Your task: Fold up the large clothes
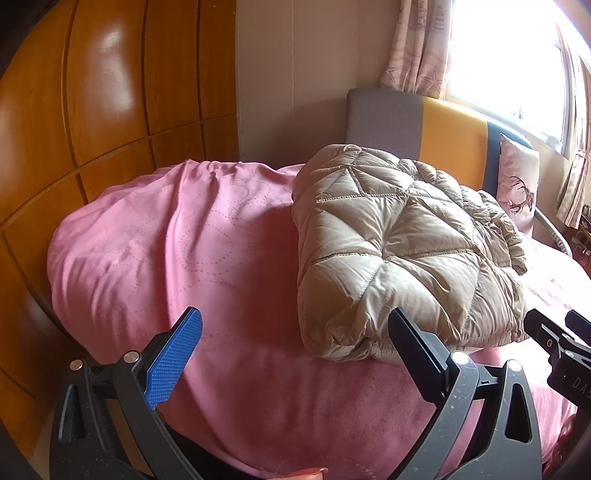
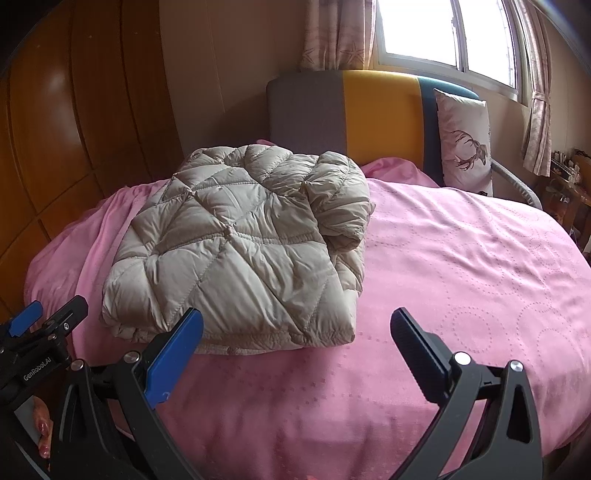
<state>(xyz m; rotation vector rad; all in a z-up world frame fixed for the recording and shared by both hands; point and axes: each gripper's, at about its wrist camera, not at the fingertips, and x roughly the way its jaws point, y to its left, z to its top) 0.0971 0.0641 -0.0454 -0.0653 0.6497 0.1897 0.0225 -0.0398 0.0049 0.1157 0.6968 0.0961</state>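
A beige quilted puffer jacket (image 1: 399, 251) lies folded into a thick bundle on the pink bedspread (image 1: 184, 240). It also shows in the right wrist view (image 2: 243, 251), left of centre. My left gripper (image 1: 295, 332) is open and empty, just in front of the bundle's near left corner. My right gripper (image 2: 295, 332) is open and empty, in front of the bundle's near right edge. The right gripper's tips (image 1: 554, 332) show at the right edge of the left wrist view. The left gripper (image 2: 48, 317) shows at the left edge of the right wrist view.
A wooden wardrobe (image 1: 92, 110) stands close along the bed's left side. A grey, yellow and blue headboard (image 2: 369, 110) is at the back with a deer-print pillow (image 2: 465, 144). A window with curtains (image 2: 443, 33) lies behind. Pink bedspread (image 2: 480, 258) spreads right of the jacket.
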